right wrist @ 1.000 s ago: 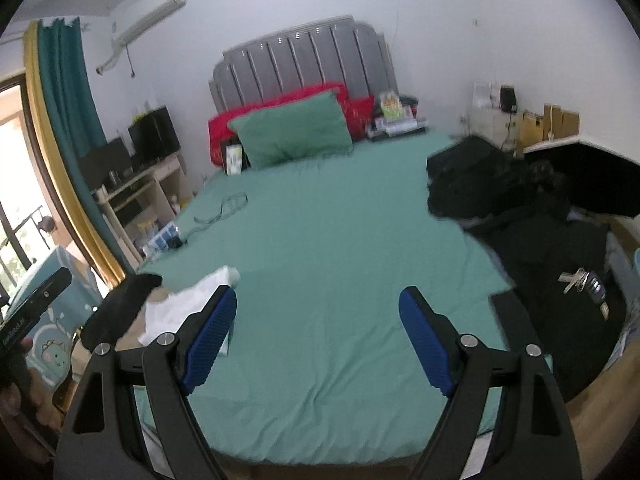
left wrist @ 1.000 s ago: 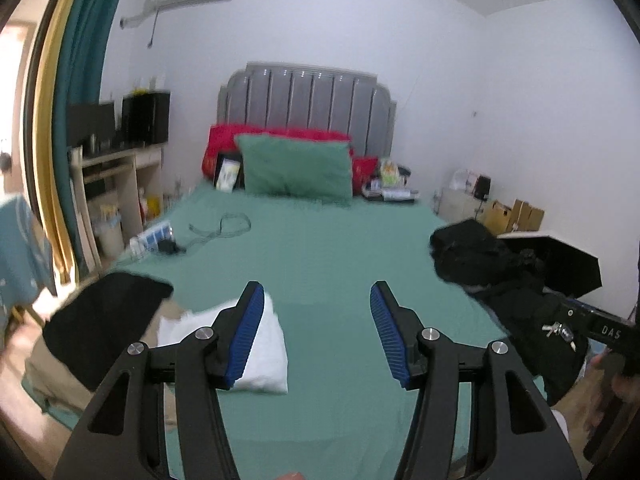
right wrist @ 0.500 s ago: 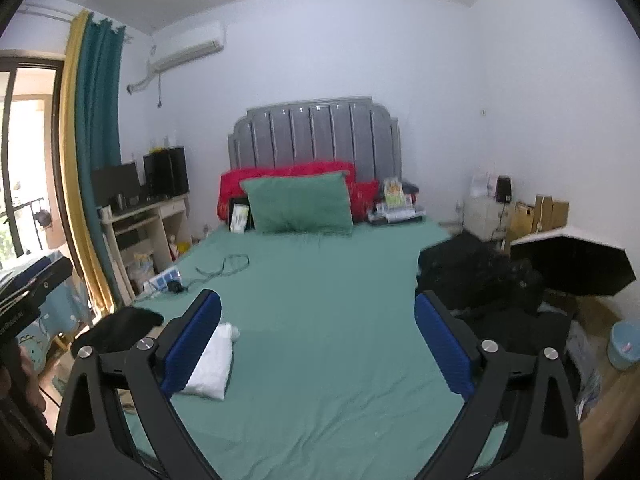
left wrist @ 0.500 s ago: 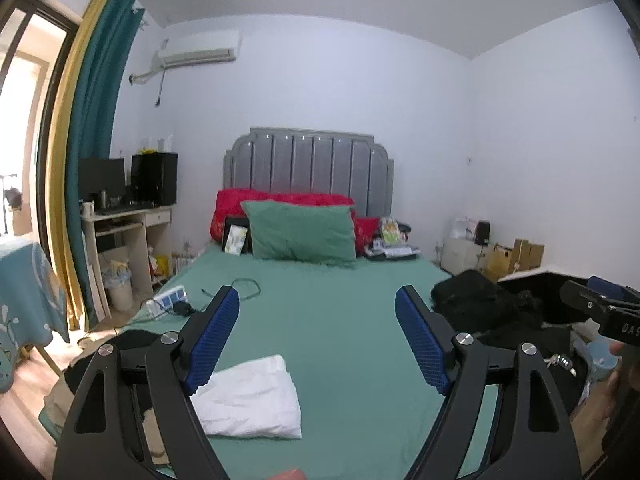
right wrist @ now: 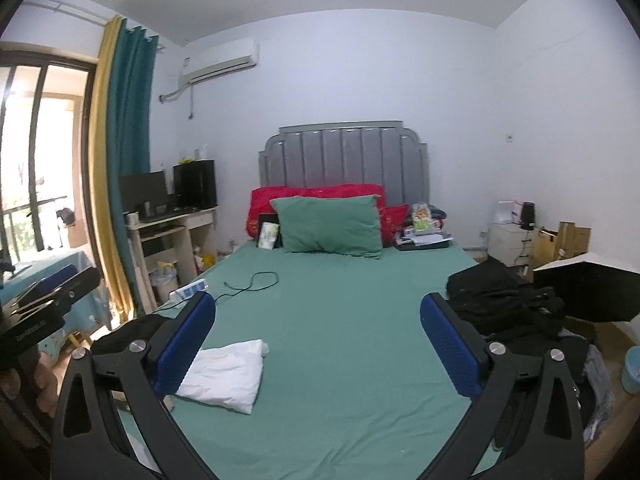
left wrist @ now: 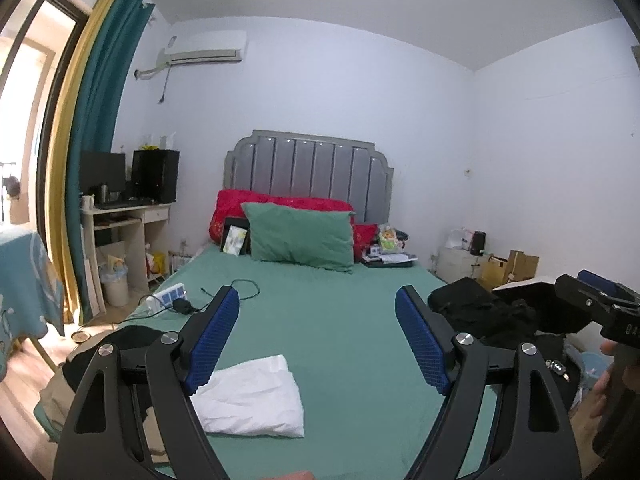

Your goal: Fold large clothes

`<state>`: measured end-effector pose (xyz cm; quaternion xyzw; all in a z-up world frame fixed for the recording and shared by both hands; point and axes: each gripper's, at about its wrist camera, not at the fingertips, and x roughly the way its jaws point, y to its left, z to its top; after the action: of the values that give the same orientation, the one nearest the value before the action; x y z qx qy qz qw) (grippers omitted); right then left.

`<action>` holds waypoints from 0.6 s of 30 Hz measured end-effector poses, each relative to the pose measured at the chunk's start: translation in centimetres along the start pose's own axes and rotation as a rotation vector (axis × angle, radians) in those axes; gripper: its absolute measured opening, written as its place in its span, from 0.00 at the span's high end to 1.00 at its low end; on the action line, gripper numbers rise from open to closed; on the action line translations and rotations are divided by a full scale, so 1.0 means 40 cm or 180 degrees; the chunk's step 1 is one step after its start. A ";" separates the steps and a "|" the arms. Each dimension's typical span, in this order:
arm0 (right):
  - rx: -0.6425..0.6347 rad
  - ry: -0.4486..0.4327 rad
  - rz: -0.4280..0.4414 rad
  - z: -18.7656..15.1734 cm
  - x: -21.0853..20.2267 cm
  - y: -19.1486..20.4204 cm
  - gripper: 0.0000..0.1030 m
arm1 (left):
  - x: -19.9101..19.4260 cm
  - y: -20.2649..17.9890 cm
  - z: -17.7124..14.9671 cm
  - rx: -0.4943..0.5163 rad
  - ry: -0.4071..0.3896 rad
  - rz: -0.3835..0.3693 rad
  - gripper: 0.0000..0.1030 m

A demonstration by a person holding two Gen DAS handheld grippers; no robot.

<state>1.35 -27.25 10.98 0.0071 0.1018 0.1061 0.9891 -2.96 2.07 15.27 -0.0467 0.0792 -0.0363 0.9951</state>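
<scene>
**Both grippers spread and empty above a green bed**

The landmark is the bed (left wrist: pixel 332 320), covered by a green sheet. One folded white garment (left wrist: pixel 252 394) lies on it near the foot, toward the left edge. One heap of black clothes (right wrist: pixel 508 304) sits at the bed's right edge, spilling toward the foot. A second dark garment (right wrist: pixel 132 330) hangs off the left edge, just beside the white one.

At the head of the bed stand one grey headboard (left wrist: pixel 308 172), one green pillow (left wrist: pixel 300 238) and red cushions (right wrist: pixel 316 196) behind it; their number cannot be told. One black cable (right wrist: pixel 252 282) curls on the sheet toward the left, and one white power strip (left wrist: pixel 166 296) lies at the left edge.

Left of the bed is one desk (right wrist: pixel 172 228) bearing one monitor (right wrist: pixel 144 192) and one black box. One pale bin (left wrist: pixel 114 284) stands below it, its contents unclear. Right of the bed, cardboard boxes (right wrist: pixel 564 240) stand by the wall and one blue bucket (right wrist: pixel 632 368) on the floor.

The left gripper (left wrist: pixel 318 344) has its jaws wide apart with nothing between them. The right gripper (right wrist: pixel 316 348) has jaws opening, almost fully spread, nothing between them either. Both hover over the foot of the bed.
</scene>
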 end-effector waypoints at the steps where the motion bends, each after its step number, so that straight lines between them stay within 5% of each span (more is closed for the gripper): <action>1: -0.0007 0.0006 0.0025 -0.003 0.005 0.004 0.02 | 0.003 0.004 -0.004 0.0004 0.0014 0.0026 0.19; 18: -0.0060 0.0344 0.0099 -0.066 0.083 0.028 0.02 | 0.070 0.049 -0.041 -0.0024 0.0220 0.0065 0.19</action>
<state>3.74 -25.49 7.75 -0.0063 0.1540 0.1227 0.9804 -0.35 3.64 13.05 -0.0482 0.1142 -0.0274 0.9919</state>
